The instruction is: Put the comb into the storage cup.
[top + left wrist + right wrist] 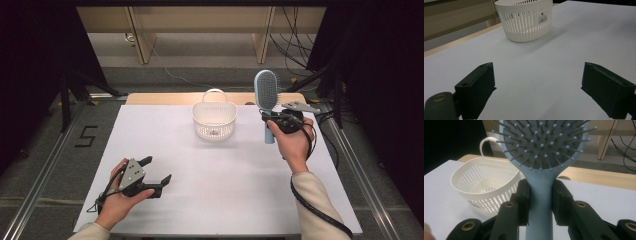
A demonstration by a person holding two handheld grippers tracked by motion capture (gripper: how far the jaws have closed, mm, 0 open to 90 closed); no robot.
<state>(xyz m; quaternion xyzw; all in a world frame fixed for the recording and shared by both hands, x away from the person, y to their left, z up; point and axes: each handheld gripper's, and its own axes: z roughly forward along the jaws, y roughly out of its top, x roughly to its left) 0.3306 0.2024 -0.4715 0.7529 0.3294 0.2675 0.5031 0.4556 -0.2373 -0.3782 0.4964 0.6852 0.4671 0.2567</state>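
Note:
A light blue hairbrush point(266, 95) stands upright above the table's far right, bristle head up. My right gripper point(274, 120) is shut on its handle; in the right gripper view both black pads press the hairbrush point(541, 192) neck from either side. A white slotted basket point(214, 120) with a loop handle stands at the far middle of the table, left of the brush, and appears empty point(486, 186). My left gripper point(159, 171) rests near the front left, open with nothing between its jaws point(537, 92), pointing toward the basket point(525, 23).
The white table point(220, 175) has a wooden strip along its far edge. Beyond it are wooden furniture legs and floor cables. Dark stands flank both sides, and a metal rail runs along the right.

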